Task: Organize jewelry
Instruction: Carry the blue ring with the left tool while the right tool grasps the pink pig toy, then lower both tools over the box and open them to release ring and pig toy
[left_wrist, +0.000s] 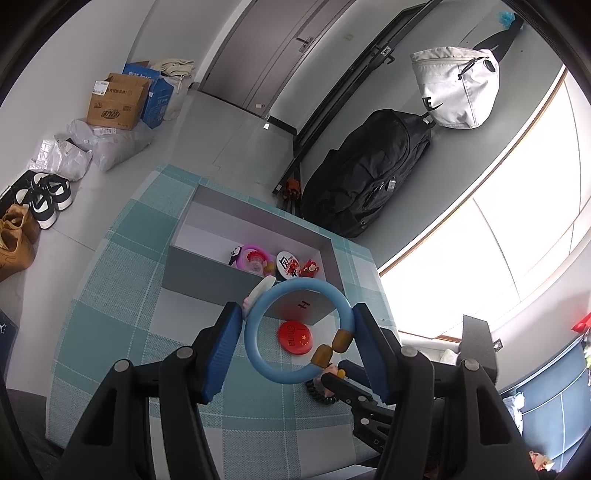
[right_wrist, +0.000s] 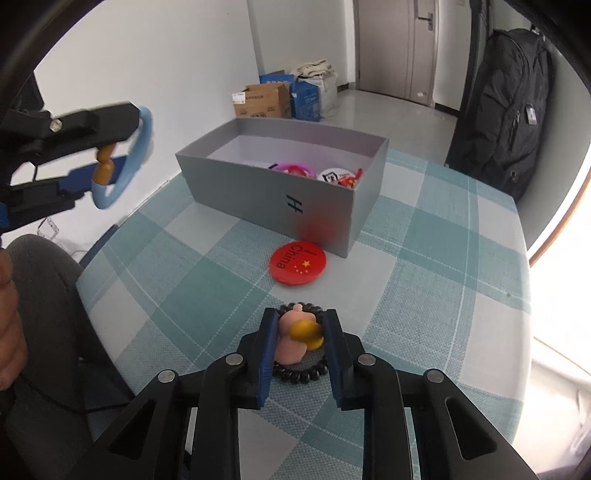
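Far left in the right wrist view, the left claw (right_wrist: 122, 147) is clenched across a blue ring bangle (right_wrist: 142, 147), pads on opposite sides of the hoop, so it hangs in the air clear of the checked table (right_wrist: 424, 295); gripping it across the width probably keeps its amber beads (right_wrist: 105, 166) free and the hoop from swinging. It is raised near the grey box (right_wrist: 280, 199), apparently ready to drop in with the trinkets already gathered at the box's right end. Just right of centre, a red round badge (right_wrist: 297, 263) lies flat on the table just beside the box's front wall, not yet stowed. Below it, the right claw (right_wrist: 301, 332) straddles a black bead bracelet (right_wrist: 295, 374) on the cloth, its pads drawn in against the pink and yellow charm (right_wrist: 295, 338), likely the easiest part to pinch; the bracelet rests on the table
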